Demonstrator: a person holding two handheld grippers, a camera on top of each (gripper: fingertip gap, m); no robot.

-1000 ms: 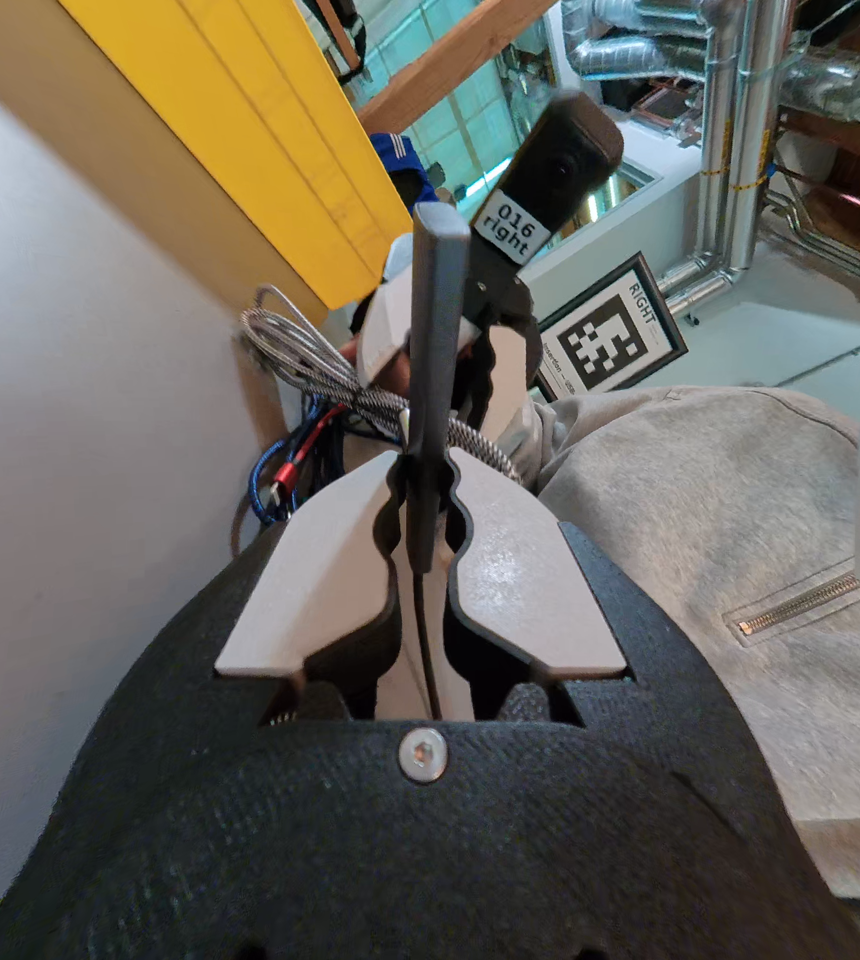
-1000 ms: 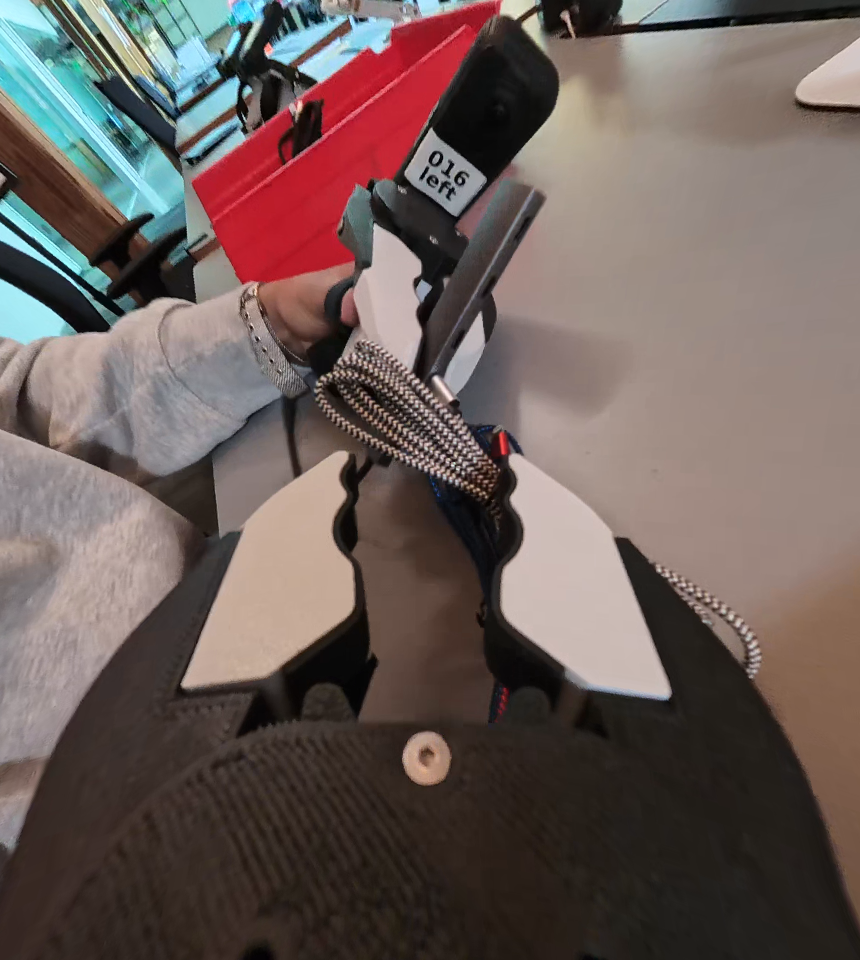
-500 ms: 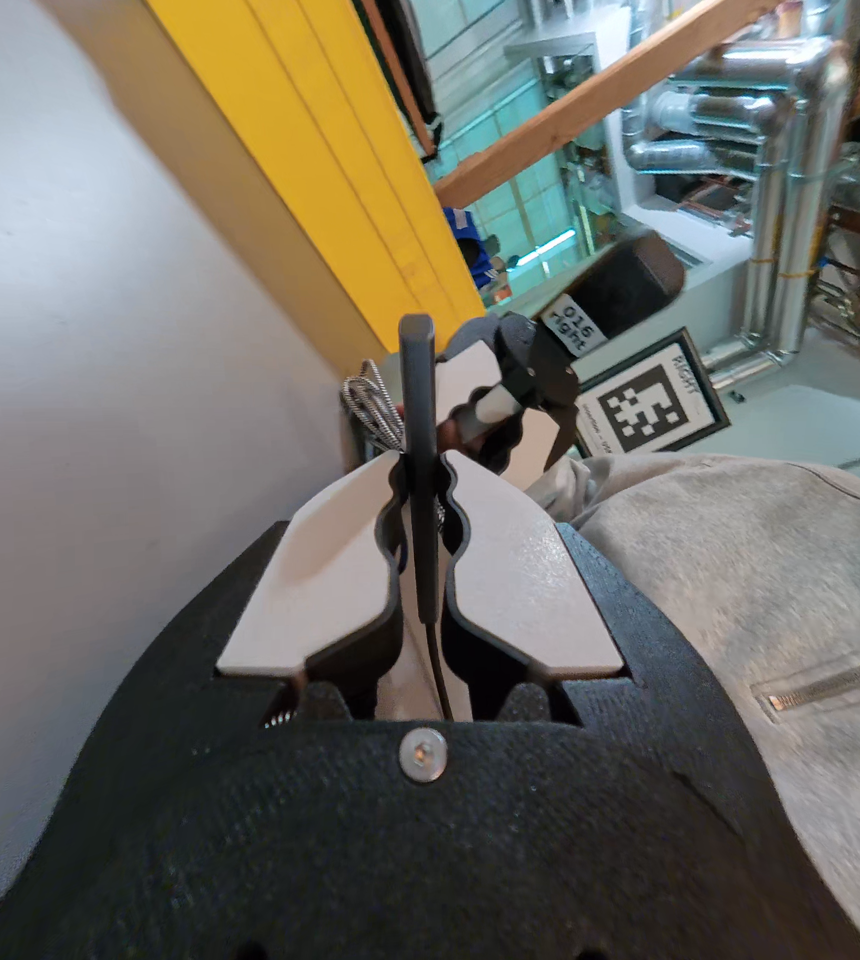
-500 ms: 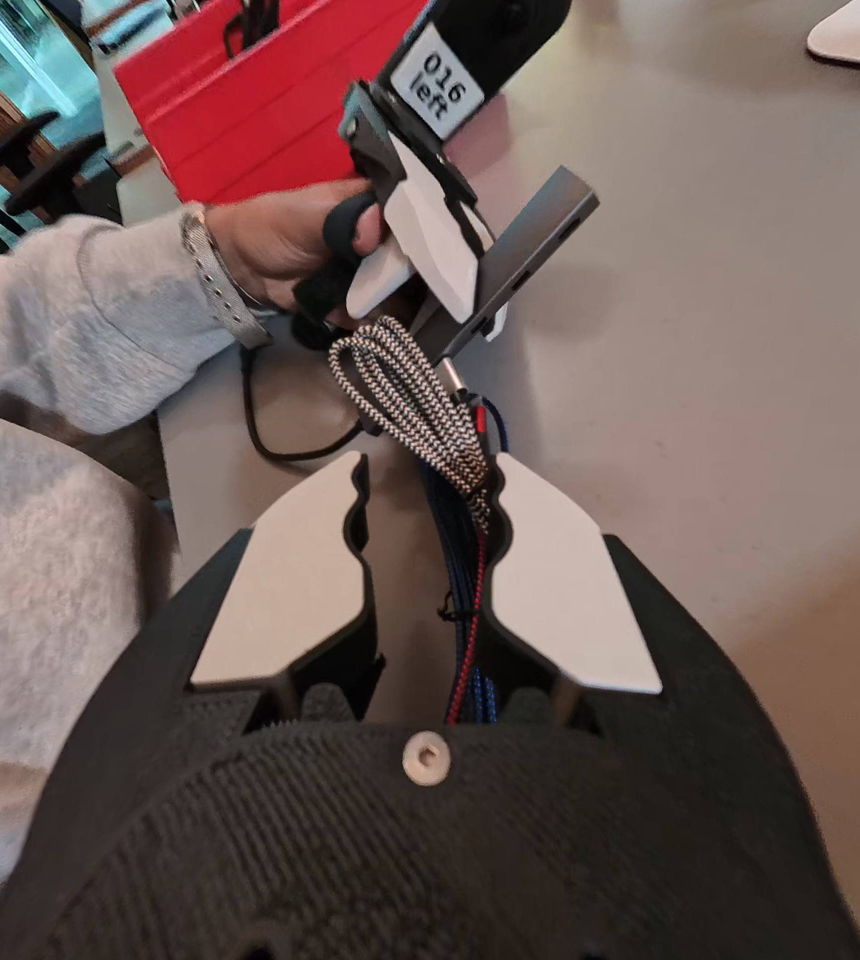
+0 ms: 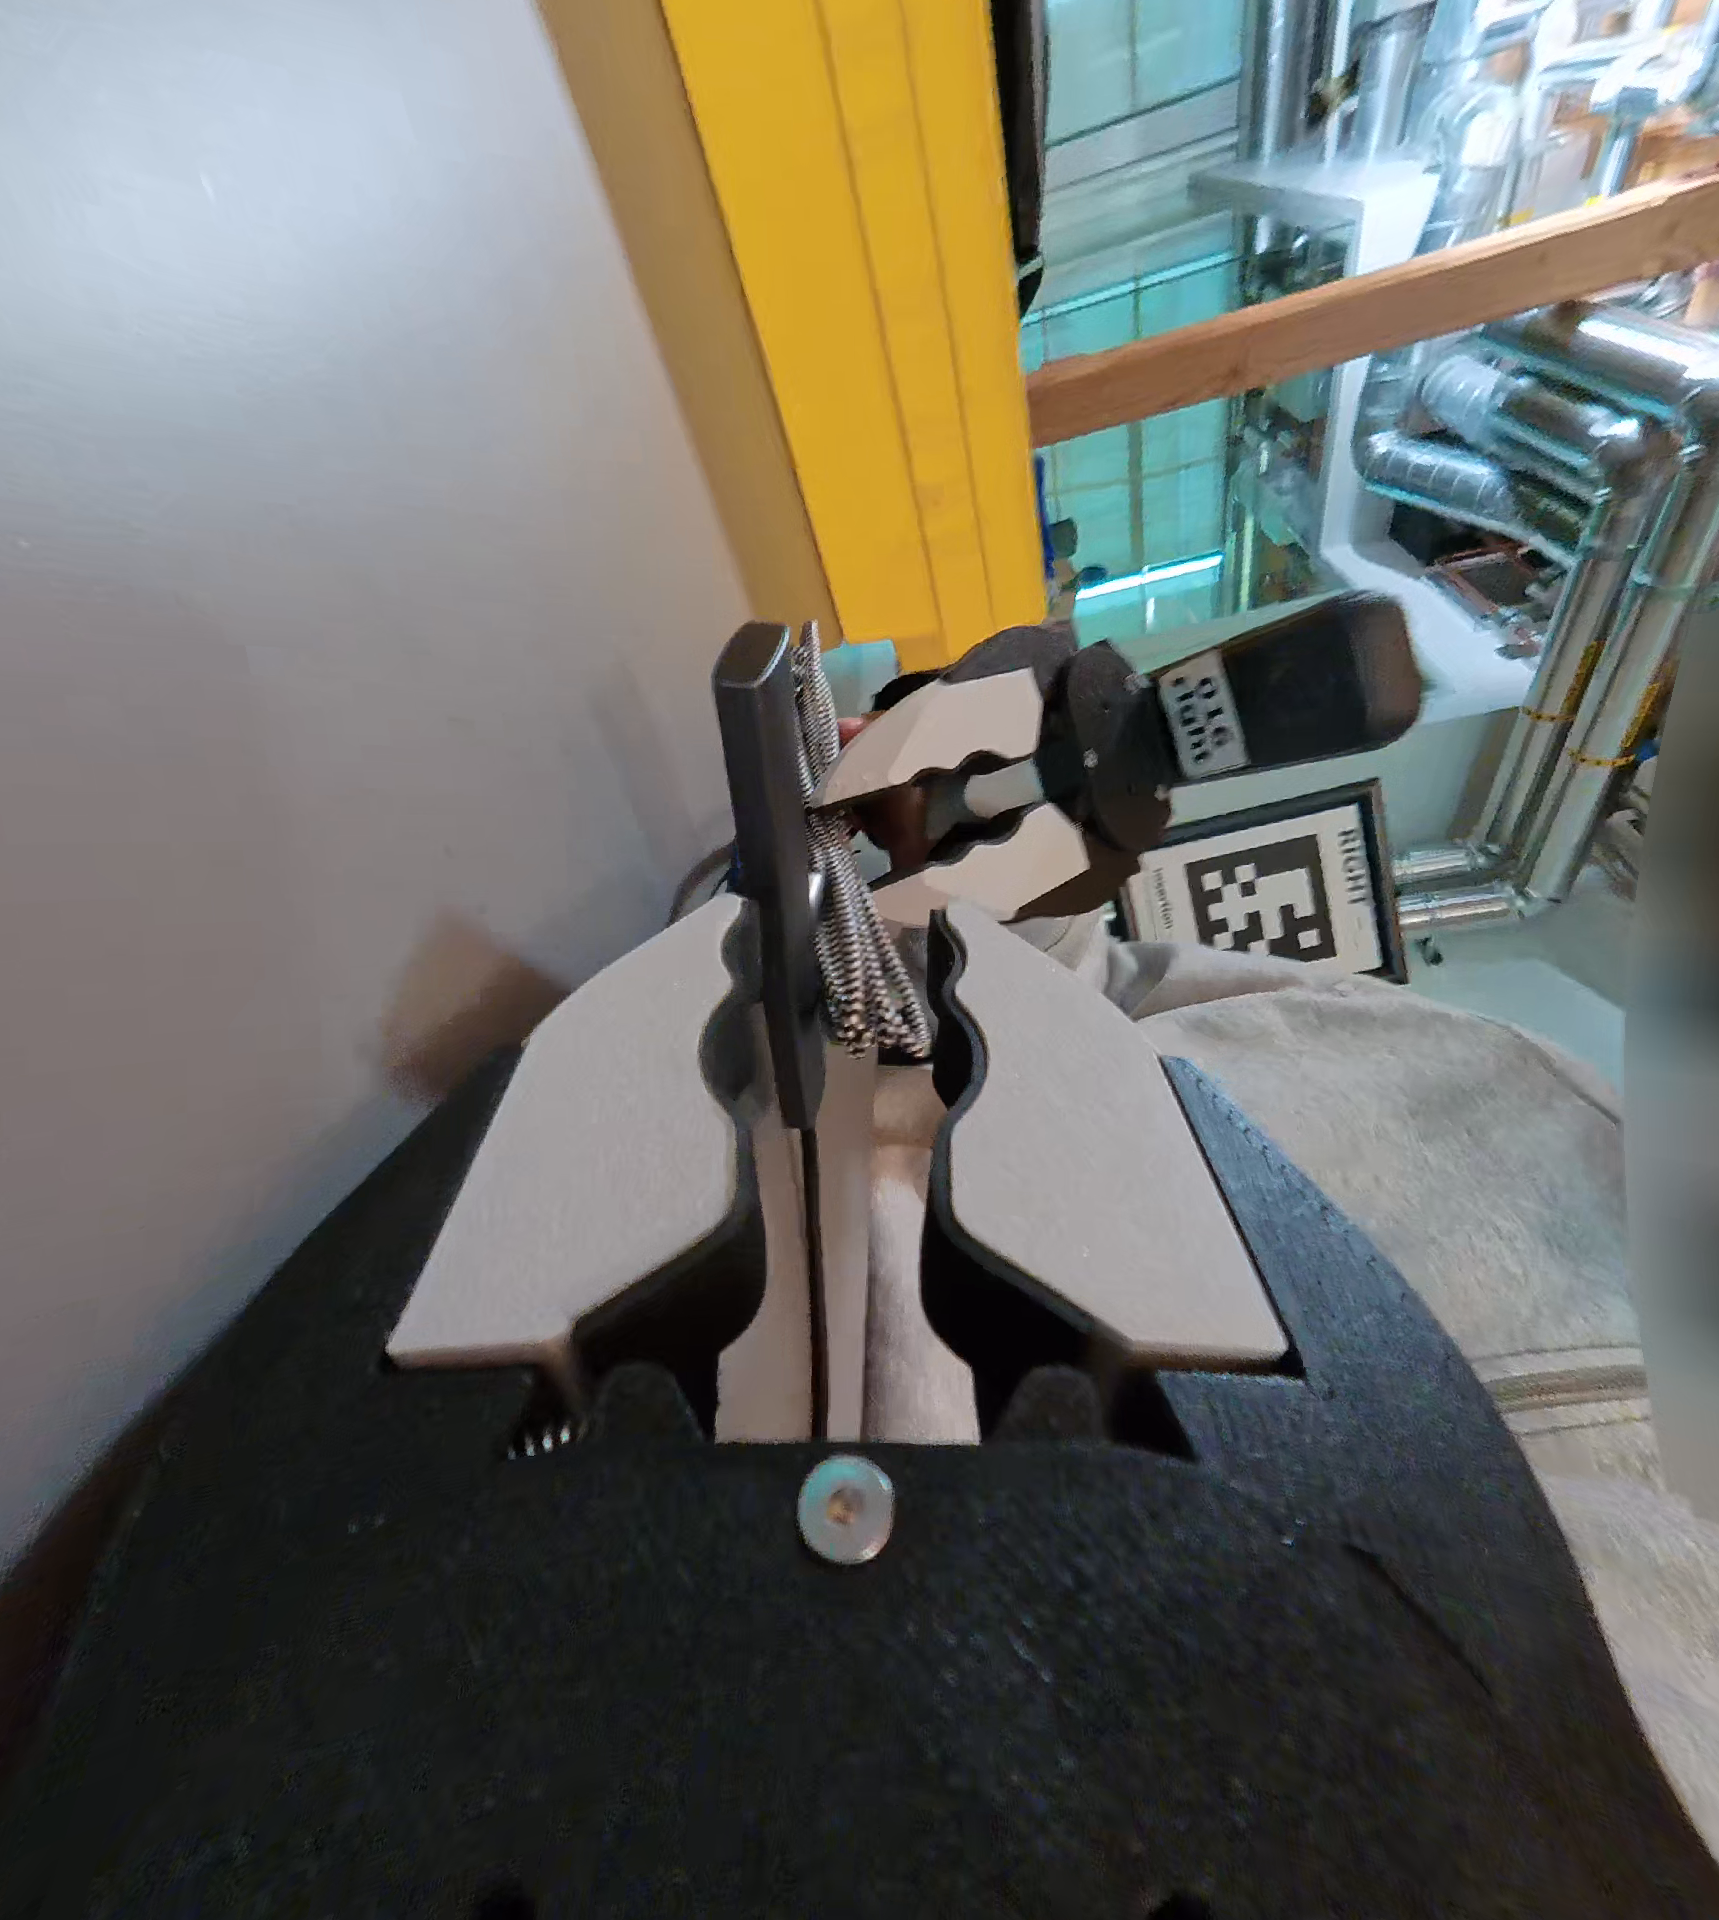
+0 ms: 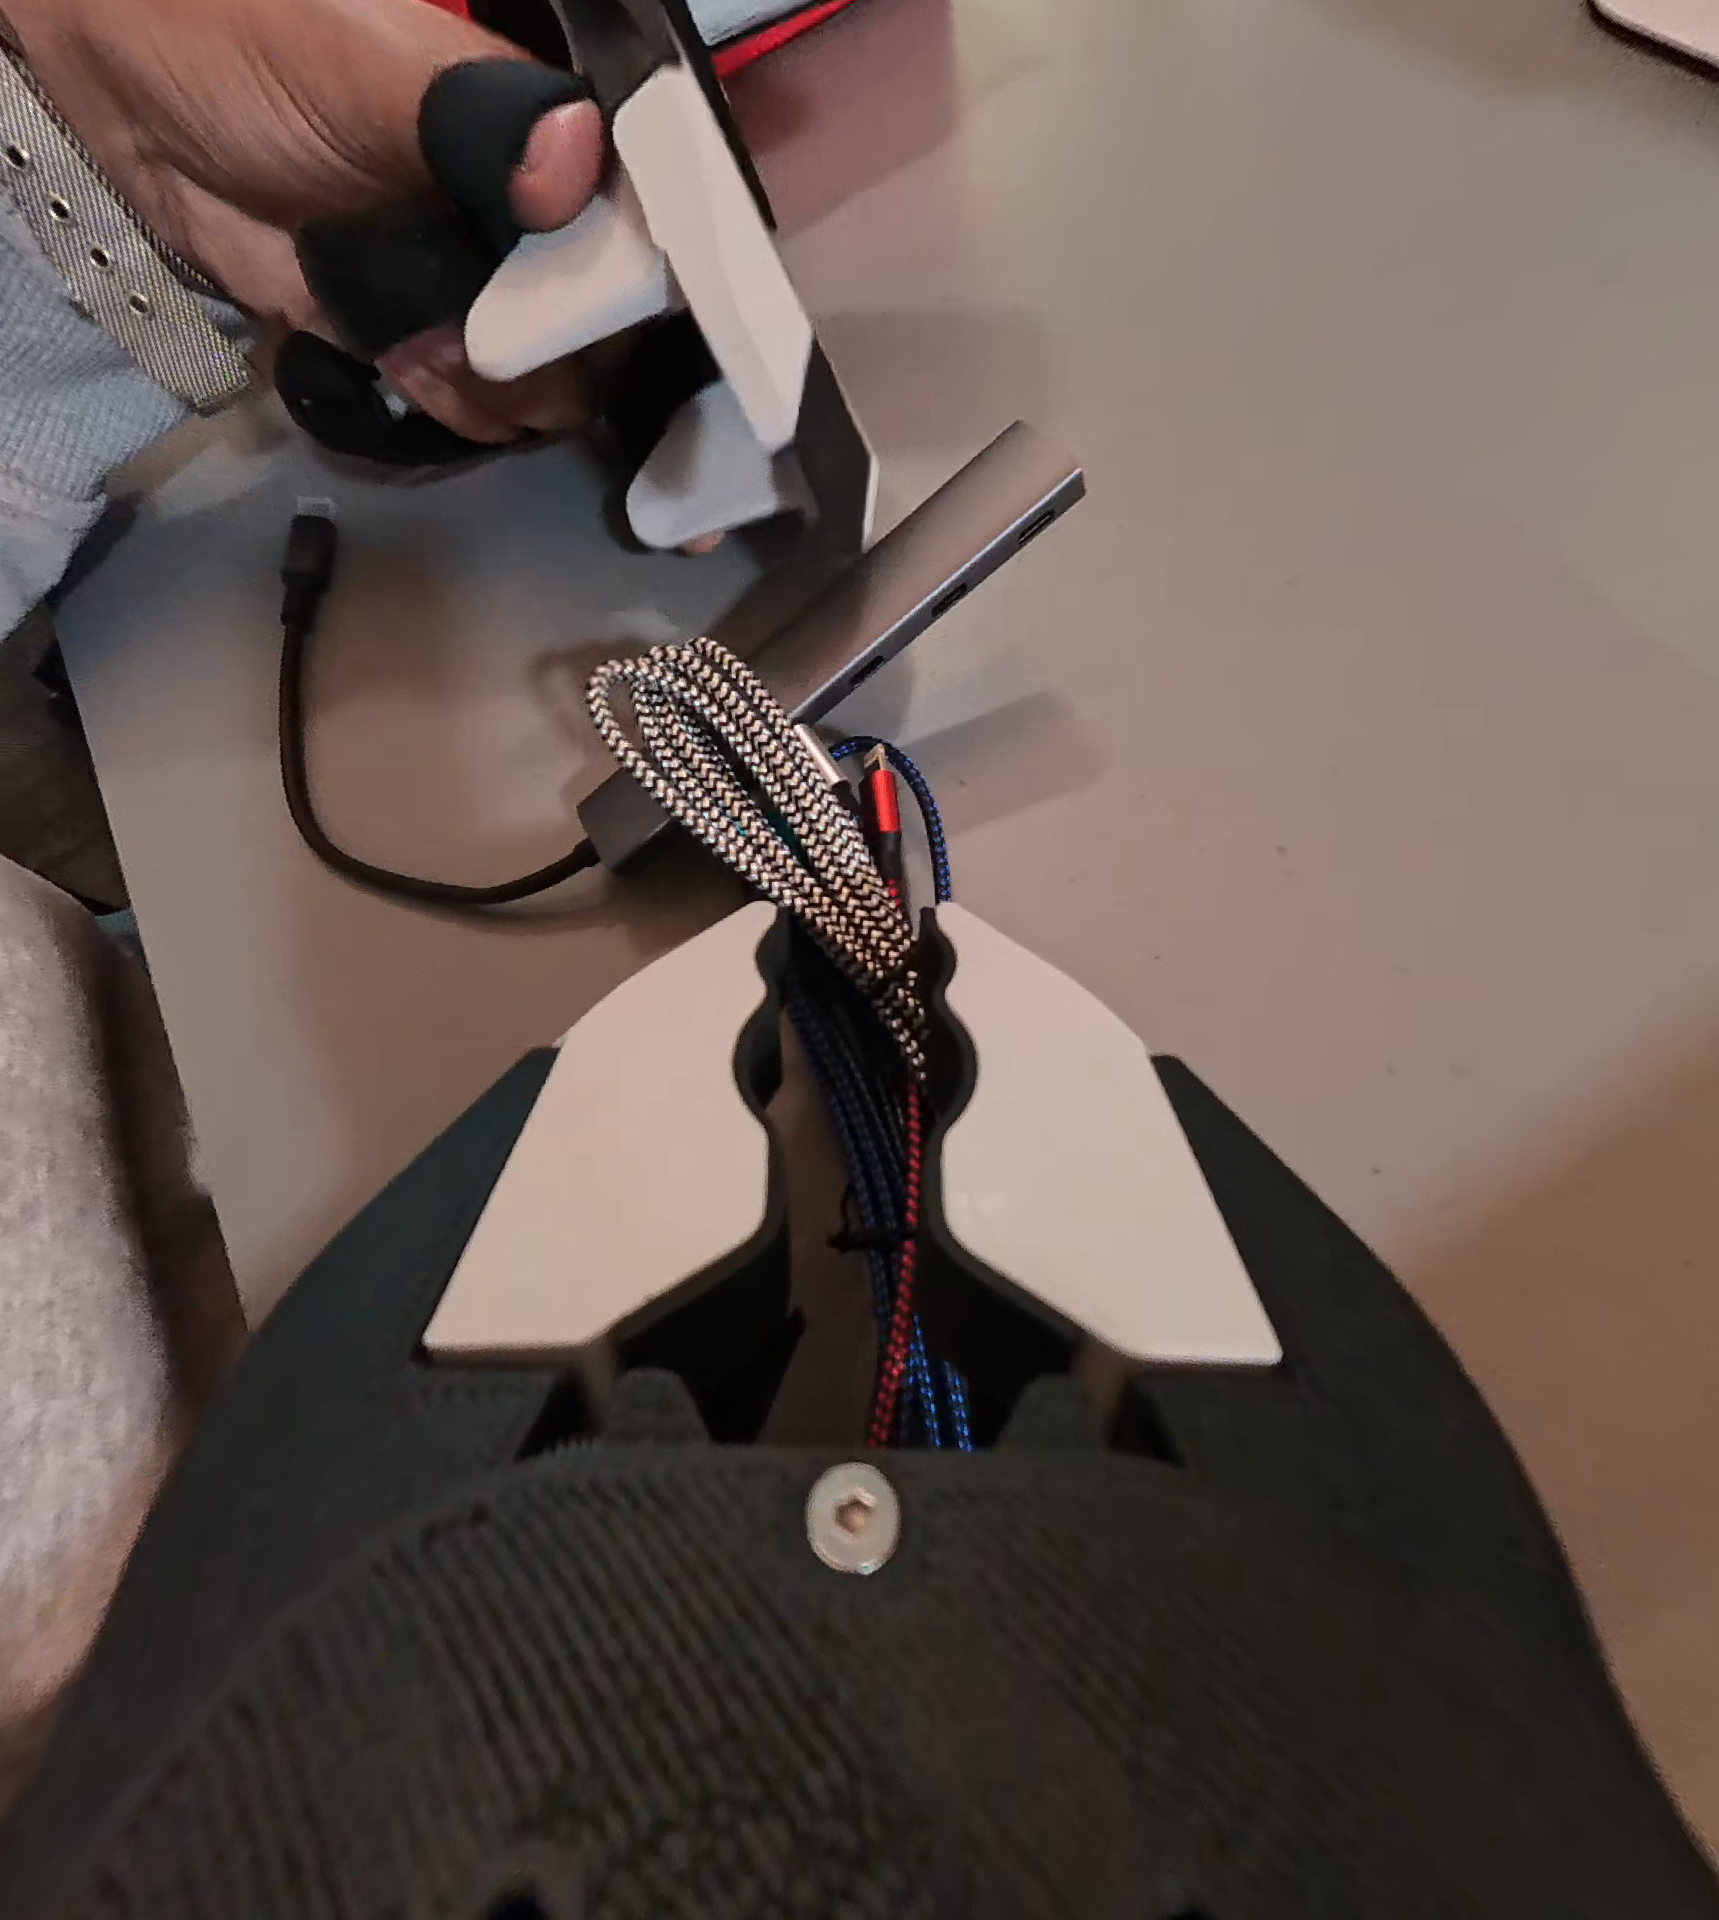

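Note:
In the left wrist view my left gripper (image 5: pixel 839 925) is open. A slim dark grey hub (image 5: pixel 770 831) stands edge-on against its left finger, with a loop of black-and-white braided cable (image 5: pixel 860 966) in the gap. My right gripper (image 6: pixel 855 920) is shut on a bundle of braided, blue and red cables (image 6: pixel 876 1101). The hub (image 6: pixel 928 571) slants just above the grey table (image 6: pixel 1354 520), one end low beside the bundle. The left gripper's fingers (image 6: pixel 720 270) hang over it. The right gripper (image 5: pixel 850 847) also shows just beyond the hub.
The hub's short black lead (image 6: pixel 315 790) curls on the table near the edge. A person's hand (image 6: pixel 263 135) and grey sleeve are at the upper left. A red box (image 6: pixel 782 31) is behind. A yellow panel (image 5: pixel 865 312) and a framed marker sign (image 5: pixel 1250 894) are in the background. The gap from one gripper's tips to the other's is roughly 8 centimeters. To reach the yellow panel (image 5: pixel 865 312) in a straight line is about 25 centimeters for my right fingers, about 30 centimeters for my left.
My left jaws, shut on the hub before, have opened. My right jaws have closed on the cable bundle. The two grippers have come closer and the hub sits lower, near the table.

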